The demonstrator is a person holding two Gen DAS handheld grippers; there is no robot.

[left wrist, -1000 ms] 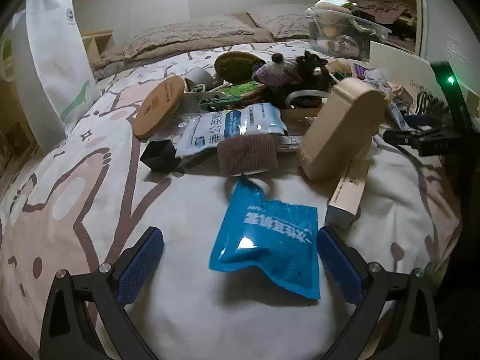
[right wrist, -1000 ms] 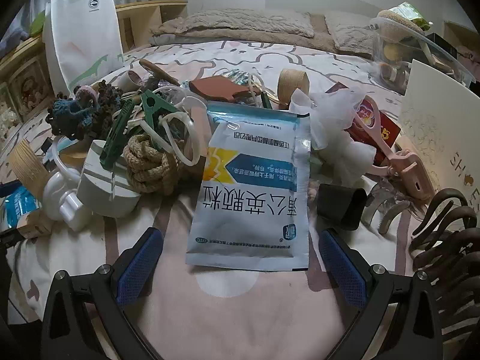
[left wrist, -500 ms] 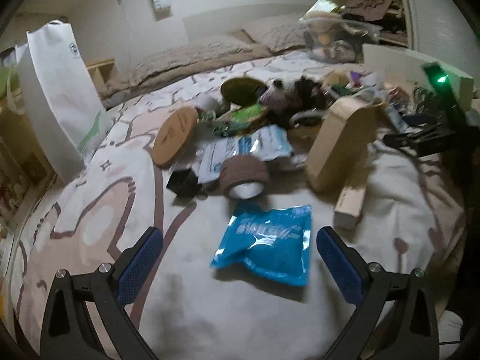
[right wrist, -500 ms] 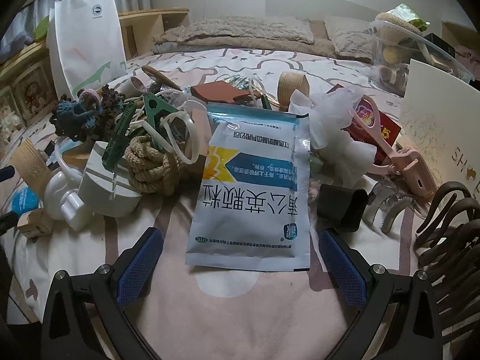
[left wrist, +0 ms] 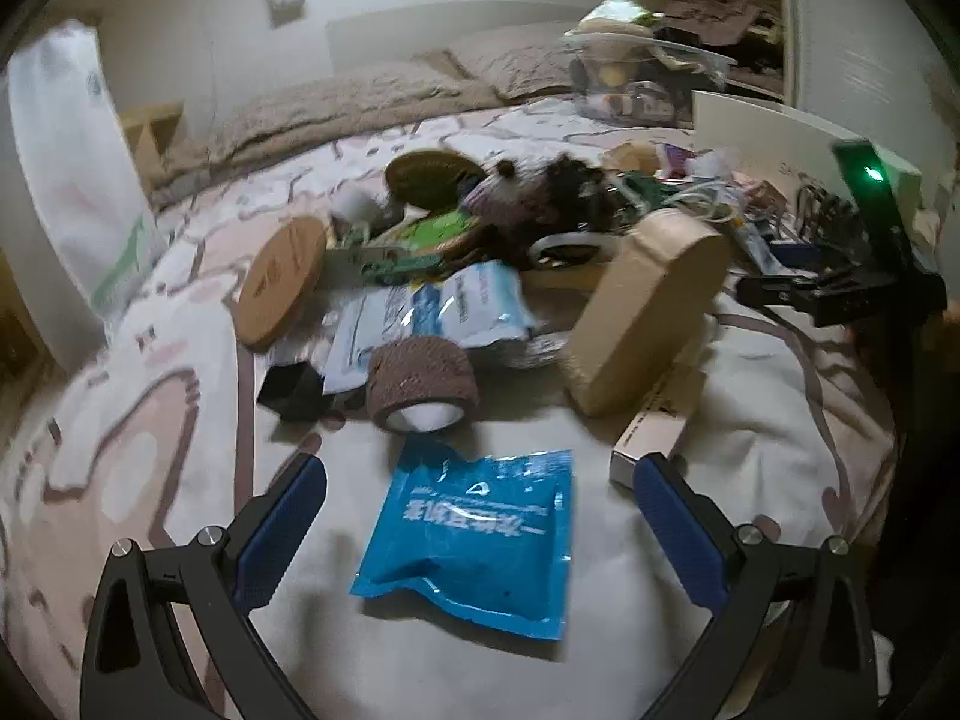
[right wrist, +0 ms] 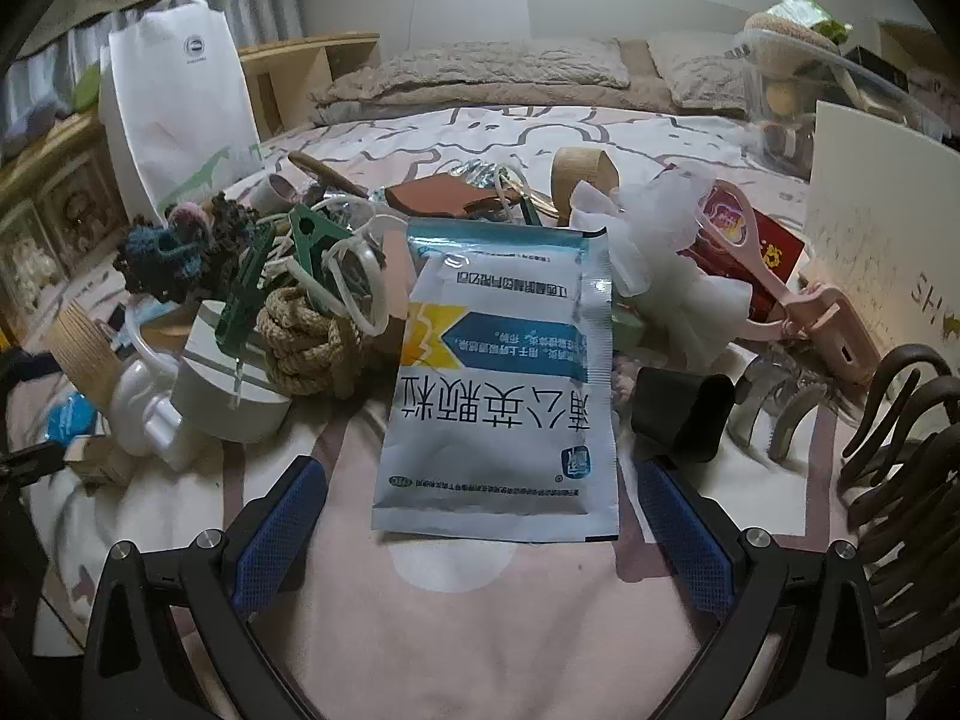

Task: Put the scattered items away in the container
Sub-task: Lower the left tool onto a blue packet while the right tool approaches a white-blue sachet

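1. Your left gripper (left wrist: 480, 531) hangs with jaws spread wide and empty around a blue pouch (left wrist: 471, 531) lying flat on the bedspread (left wrist: 180, 420); only this view shows the brown bandage roll (left wrist: 423, 372) at 12 o'clock.
2. Your right gripper (right wrist: 480, 531) is likewise agape and empty; its view alone shows the white medicine sachet (right wrist: 501, 384) and the rope knot (right wrist: 306, 339) at 10 o'clock.

On the bed (left wrist: 180, 480), a pouch (left wrist: 474, 534) lay in front of a tape roll (left wrist: 423, 381); behind that sat a sachet (left wrist: 432, 312), a wooden block (left wrist: 642, 312) to its right.
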